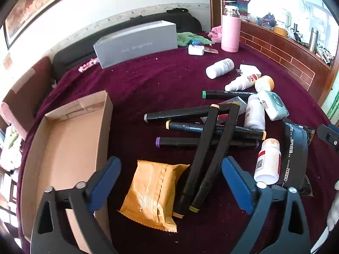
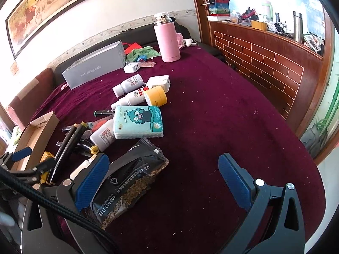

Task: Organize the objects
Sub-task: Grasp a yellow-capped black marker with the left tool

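Reading the labels first, we find "400 612 1118" printed along the black foil pouch (image 2: 129, 182) and "red dragonfly" faintly on the grey box (image 1: 135, 42) at the back of the maroon cloth (image 2: 211, 116). The tissue pack (image 2: 137, 121) carries a teal cartoon bear; its script is too small for us to read.

Our left gripper (image 1: 171, 182) hangs with jaws wide apart and grasps nothing; between them lie an orange snack packet (image 1: 150, 192), its long axis running away from us, and the near ends of two black markers (image 1: 207, 154) that point away and slightly right, crossing over three more markers (image 1: 190, 127) lying left to right. An open cardboard tray (image 1: 63, 148) sits just left of the packet.

Our right gripper (image 2: 163, 182) is likewise spread and holds nothing, its left finger touching the pouch. White pill bottles (image 2: 103, 136), a yellow-capped jar (image 2: 155, 96) and a white charger (image 2: 159, 82) crowd behind the pack. A pink flask (image 2: 167, 40) stands upright farther back.
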A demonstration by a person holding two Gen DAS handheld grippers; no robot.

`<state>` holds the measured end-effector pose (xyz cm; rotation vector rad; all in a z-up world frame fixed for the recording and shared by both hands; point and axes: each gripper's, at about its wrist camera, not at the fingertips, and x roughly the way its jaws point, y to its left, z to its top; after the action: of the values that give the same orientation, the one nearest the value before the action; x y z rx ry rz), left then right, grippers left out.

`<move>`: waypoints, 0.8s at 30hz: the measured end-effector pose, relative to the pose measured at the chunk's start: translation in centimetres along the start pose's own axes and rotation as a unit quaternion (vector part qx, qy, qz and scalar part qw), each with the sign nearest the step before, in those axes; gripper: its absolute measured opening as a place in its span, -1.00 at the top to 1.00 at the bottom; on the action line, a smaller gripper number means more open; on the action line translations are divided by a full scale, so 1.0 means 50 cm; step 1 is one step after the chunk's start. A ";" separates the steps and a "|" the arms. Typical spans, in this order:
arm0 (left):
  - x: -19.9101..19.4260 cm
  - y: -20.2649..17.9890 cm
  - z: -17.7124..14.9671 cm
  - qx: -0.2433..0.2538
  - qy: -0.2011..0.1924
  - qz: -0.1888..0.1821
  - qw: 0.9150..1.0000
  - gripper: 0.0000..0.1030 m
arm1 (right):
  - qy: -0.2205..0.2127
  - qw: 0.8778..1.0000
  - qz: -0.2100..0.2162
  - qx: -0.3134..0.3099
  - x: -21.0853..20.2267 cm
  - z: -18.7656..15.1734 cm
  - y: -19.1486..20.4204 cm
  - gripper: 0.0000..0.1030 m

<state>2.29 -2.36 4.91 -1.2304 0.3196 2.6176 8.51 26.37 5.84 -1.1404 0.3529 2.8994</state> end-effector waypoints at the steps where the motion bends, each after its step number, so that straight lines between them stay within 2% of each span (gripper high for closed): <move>1: 0.006 0.003 0.002 -0.002 0.006 -0.007 1.000 -0.42 | 0.000 1.000 0.002 0.003 0.002 0.000 -0.002 -1.00; 2: 0.016 0.006 0.005 -0.006 0.016 -0.017 1.000 -0.17 | 0.001 1.000 0.005 0.005 0.004 0.000 -0.003 -1.00; 3: 0.023 0.008 0.007 -0.009 0.025 -0.025 0.999 -0.11 | 0.002 1.000 0.009 0.007 0.006 0.000 -0.004 -1.00; 7: 0.042 -0.004 0.018 -0.001 0.030 -0.032 0.999 -0.11 | 0.004 1.000 0.020 0.009 0.011 0.000 -0.006 -1.00; 11: 0.056 -0.046 0.023 0.039 0.048 -0.038 0.997 0.13 | 0.008 0.999 0.029 0.016 0.016 -0.001 -0.012 -1.00; 14: 0.067 -0.068 0.028 0.052 0.062 -0.049 0.996 0.61 | 0.010 0.999 0.036 0.023 0.019 0.000 -0.016 -1.00; 15: 0.071 -0.069 0.030 0.047 0.069 -0.058 0.995 0.68 | 0.010 0.999 0.037 0.024 0.020 0.000 -0.017 -1.00; 18: 0.082 -0.079 0.026 0.046 0.083 -0.064 0.993 0.78 | 0.013 0.999 0.040 0.026 0.022 -0.001 -0.016 -1.00; 20: 0.080 -0.081 0.024 0.044 0.081 -0.060 0.994 0.78 | 0.014 0.999 0.042 0.028 0.023 -0.001 -0.017 -1.00; 24: 0.053 -0.058 0.024 0.010 0.061 -0.080 0.995 0.78 | 0.020 0.998 0.044 0.034 0.027 -0.002 -0.020 -1.00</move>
<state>0.63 1.04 3.32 -1.3523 0.2566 2.4053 7.67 27.20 4.64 -1.2045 0.5100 2.9161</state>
